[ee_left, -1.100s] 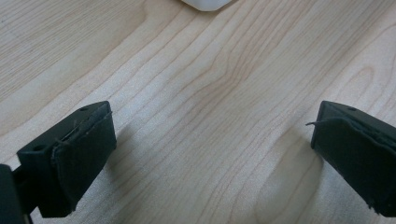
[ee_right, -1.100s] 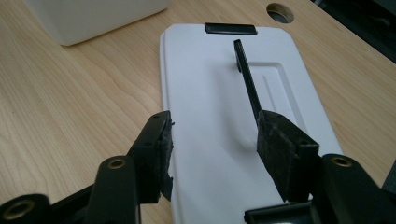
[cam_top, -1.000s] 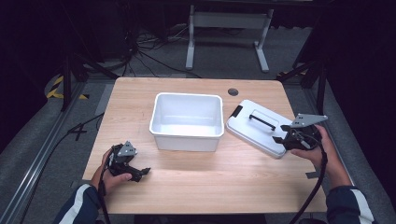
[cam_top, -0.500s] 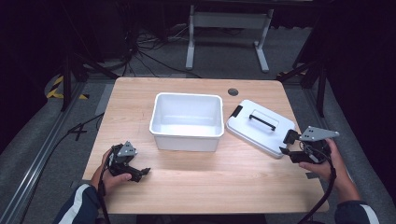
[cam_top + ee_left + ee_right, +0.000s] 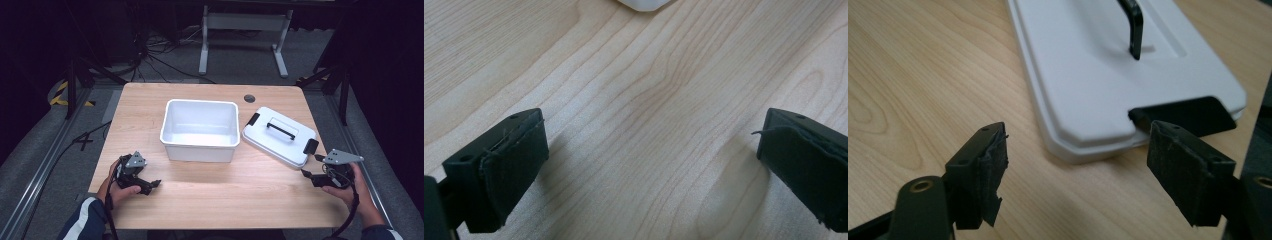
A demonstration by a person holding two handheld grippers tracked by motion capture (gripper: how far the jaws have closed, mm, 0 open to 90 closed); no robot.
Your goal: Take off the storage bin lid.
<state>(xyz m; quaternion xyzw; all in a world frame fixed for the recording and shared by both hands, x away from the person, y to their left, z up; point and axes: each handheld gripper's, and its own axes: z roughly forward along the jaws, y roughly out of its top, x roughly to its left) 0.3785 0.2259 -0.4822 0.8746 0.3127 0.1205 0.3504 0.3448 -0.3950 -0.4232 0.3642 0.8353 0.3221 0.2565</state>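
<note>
— What's changed on your side since a second ago?

— My right gripper (image 5: pixel 311 178) has come off the lid (image 5: pixel 278 135). A second back it sat at the lid's near right corner, by the black latch (image 5: pixel 310 146); now it is lower and nearer to me, just off that corner, over bare table (image 5: pixel 225 192). Its jaws have just been opening, and nothing is between them. In the right gripper view they stand apart with the lid's corner and latch (image 5: pixel 1193 114) just ahead, not touching.

— And the lid itself?

— I see no shift in it. It lies flat on the table just right of the white bin (image 5: pixel 199 130), handle (image 5: pixel 282 129) up, turned at an angle to the bin.

— Left side?

— My left gripper (image 5: pixel 151 186) has kept its place, near the bin's front left corner but well short of it. Its jaws are wide open over bare wood in the left gripper view, nothing between them, with a sliver of the bin (image 5: pixel 644 4) at the top edge.

— The bin?

— Same spot, mid-table, open top.
</note>
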